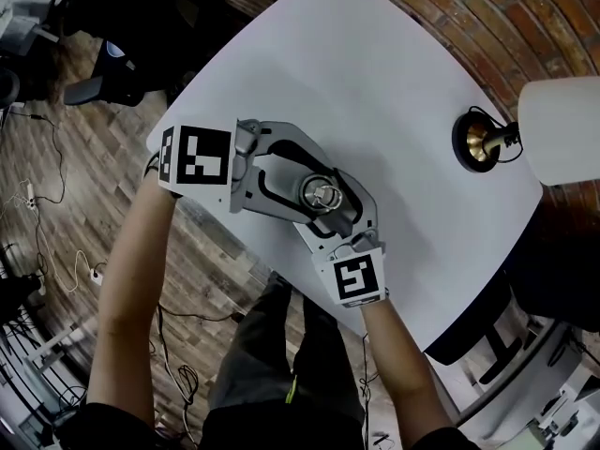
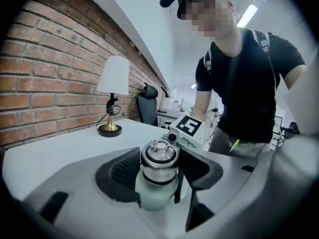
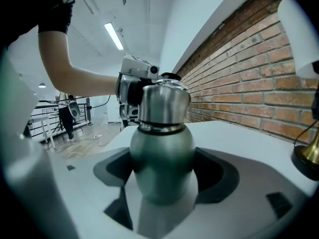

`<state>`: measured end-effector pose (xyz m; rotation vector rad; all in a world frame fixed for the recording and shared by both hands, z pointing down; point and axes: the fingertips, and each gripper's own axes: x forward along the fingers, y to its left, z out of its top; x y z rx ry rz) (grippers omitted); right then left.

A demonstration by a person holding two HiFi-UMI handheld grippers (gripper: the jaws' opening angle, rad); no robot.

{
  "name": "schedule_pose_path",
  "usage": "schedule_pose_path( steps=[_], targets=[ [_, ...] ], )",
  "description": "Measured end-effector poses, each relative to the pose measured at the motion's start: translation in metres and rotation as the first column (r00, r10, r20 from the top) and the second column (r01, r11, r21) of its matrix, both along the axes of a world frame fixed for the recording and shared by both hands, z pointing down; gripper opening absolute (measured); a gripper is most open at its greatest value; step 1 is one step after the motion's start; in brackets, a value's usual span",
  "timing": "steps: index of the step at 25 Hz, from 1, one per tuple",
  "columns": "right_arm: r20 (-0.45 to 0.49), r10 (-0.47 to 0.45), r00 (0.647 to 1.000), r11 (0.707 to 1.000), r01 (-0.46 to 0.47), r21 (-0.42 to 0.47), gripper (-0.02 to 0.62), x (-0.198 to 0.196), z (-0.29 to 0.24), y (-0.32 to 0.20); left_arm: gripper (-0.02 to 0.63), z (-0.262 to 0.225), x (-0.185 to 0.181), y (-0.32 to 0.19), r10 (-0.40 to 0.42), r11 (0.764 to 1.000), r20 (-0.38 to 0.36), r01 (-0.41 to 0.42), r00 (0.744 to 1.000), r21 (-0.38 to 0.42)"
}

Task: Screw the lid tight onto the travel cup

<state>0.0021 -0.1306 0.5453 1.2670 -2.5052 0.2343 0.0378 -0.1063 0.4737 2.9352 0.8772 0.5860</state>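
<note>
The travel cup (image 3: 162, 156) stands upright on the white table (image 1: 394, 54), well apart from the table lamp (image 1: 555, 127), on the side of the lamp nearer the person and close to the table's near edge; no other item is seen between cup and lamp.

The cup's rounded green-grey body is clamped by the right gripper (image 3: 162, 180), its dark pads pressed against both flanks below the shoulder; the cup is thus held against turning.

The steel lid (image 2: 159, 156) is already seated on the neck and looks level; only a thin dark ring is seen where lid meets body, and no thread is exposed.

The lid is enclosed by the left gripper (image 2: 161, 169), its jaws set fairly wide and closed onto the lid's sides, pads in contact on both sides.

Placing and starting the lid are judged done; the tightening itself is judged to be under way or nearly finished; whether the lid is fully tight cannot be told; what is left is a last twist, if needed, and the release of both grips.
</note>
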Motion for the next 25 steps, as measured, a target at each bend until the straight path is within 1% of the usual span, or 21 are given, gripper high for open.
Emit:
schedule_pose_path(
  steps=[1, 2, 3, 4, 5, 6, 7, 8, 10, 11, 12, 13, 14, 15, 16, 17, 18, 20, 21, 22, 25],
  targets=[
    [-0.002, 0.0, 1.0, 1.0, 0.0, 0.001, 0.357, 0.0, 0.0, 0.0, 0.281, -0.001, 0.0, -0.003, -0.04, 0.999, -0.011, 0.04, 0.999, 0.002],
    [-0.003, 0.0, 1.0, 1.0, 0.0, 0.002, 0.357, 0.0, 0.0, 0.0, 0.331, -0.004, 0.0, -0.008, -0.102, 0.995, -0.031, 0.102, 0.994, 0.004],
    [-0.004, 0.001, 1.0, 1.0, -0.001, 0.003, 0.357, 0.0, 0.0, 0.0, 0.342, -0.009, -0.003, -0.013, -0.18, 0.984, -0.056, 0.181, 0.982, 0.01],
    [-0.003, 0.002, 1.0, 1.0, -0.002, 0.005, 0.357, -0.001, 0.0, 0.0, 0.344, -0.013, -0.007, -0.017, -0.263, 0.964, -0.081, 0.266, 0.961, 0.022],
    [-0.001, 0.004, 1.0, 1.0, -0.004, 0.006, 0.357, -0.001, -0.001, -0.001, 0.347, -0.016, -0.011, -0.018, -0.347, 0.935, -0.101, 0.353, 0.932, 0.043],
    [0.001, 0.007, 1.0, 1.0, -0.007, 0.006, 0.357, -0.001, -0.001, -0.001, 0.347, -0.017, -0.015, -0.017, -0.432, 0.895, -0.114, 0.441, 0.895, 0.066],
    [0.003, 0.011, 1.0, 1.0, -0.011, 0.006, 0.357, -0.001, -0.001, -0.001, 0.347, -0.018, -0.016, -0.015, -0.519, 0.843, -0.126, 0.531, 0.845, 0.089],
    [0.003, 0.016, 1.0, 1.0, -0.016, 0.006, 0.357, 0.0, -0.001, -0.001, 0.345, -0.019, -0.016, -0.013, -0.608, 0.776, -0.14, 0.622, 0.781, 0.105],
    [-0.001, 0.023, 1.0, 1.0, -0.023, 0.004, 0.357, 0.0, -0.001, -0.001, 0.345, -0.02, -0.011, -0.014, -0.762, 0.614, -0.173, 0.781, 0.624, 0.111],
    [-0.003, 0.027, 1.0, 1.0, -0.026, 0.002, 0.357, 0.0, -0.001, -0.001, 0.345, -0.019, -0.008, -0.015, -0.814, 0.542, -0.183, 0.834, 0.551, 0.103],
    [-0.003, 0.029, 1.0, 1.0, -0.029, 0.001, 0.357, 0.0, -0.001, 0.0, 0.345, -0.016, -0.005, -0.018, -0.849, 0.485, -0.187, 0.87, 0.493, 0.094],
    [-0.002, 0.031, 1.0, 1.0, -0.031, -0.001, 0.357, 0.0, 0.0, 0.0, 0.345, -0.011, -0.002, -0.021, -0.874, 0.441, -0.185, 0.893, 0.449, 0.087],
    [0.001, 0.033, 0.999, 0.999, -0.033, -0.003, 0.357, -0.001, 0.0, 0.0, 0.345, -0.005, 0.0, -0.024, -0.892, 0.407, -0.177, 0.909, 0.417, 0.087],
    [0.005, 0.035, 0.999, 0.999, -0.035, -0.004, 0.357, -0.001, 0.0, 0.0, 0.345, 0.001, 0.001, -0.026, -0.904, 0.382, -0.17, 0.919, 0.393, 0.095],
    [0.006, 0.036, 0.999, 0.999, -0.036, -0.004, 0.357, -0.002, 0.0, 0.0, 0.345, 0.005, 0.001, -0.028, -0.91, 0.366, -0.167, 0.924, 0.38, 0.108],
    [0.006, 0.036, 0.999, 0.999, -0.036, -0.004, 0.357, -0.002, 0.0, 0.0, 0.317, 0.007, 0.002, -0.029, -0.91, 0.361, -0.171, 0.925, 0.377, 0.117],
    [0.005, 0.035, 0.999, 0.999, -0.035, -0.004, 0.357, -0.002, 0.0, 0.0, 0.285, 0.007, 0.002, -0.029, -0.906, 0.367, -0.182, 0.923, 0.383, 0.117],
    [0.003, 0.032, 0.999, 0.999, -0.032, -0.002, 0.357, -0.002, 0.0, 0.0, 0.27, 0.003, 0.004, -0.029, -0.886, 0.401, -0.211, 0.91, 0.414, 0.103],
    [0.002, 0.03, 1.0, 1.0, -0.03, -0.002, 0.357, -0.002, 0.0, 0.0, 0.268, 0.002, 0.005, -0.028, -0.869, 0.43, -0.224, 0.897, 0.441, 0.099],
    [0.003, 0.028, 1.0, 1.0, -0.028, -0.003, 0.357, -0.002, 0.0, 0.0, 0.27, 0.001, 0.006, -0.026, -0.847, 0.468, -0.234, 0.879, 0.477, 0.097],
    [0.004, 0.025, 1.0, 1.0, -0.025, -0.004, 0.357, -0.001, 0.0, 0.0, 0.27, -0.001, 0.011, -0.021, -0.745, 0.613, -0.261, 0.784, 0.614, 0.092]
  ],
)
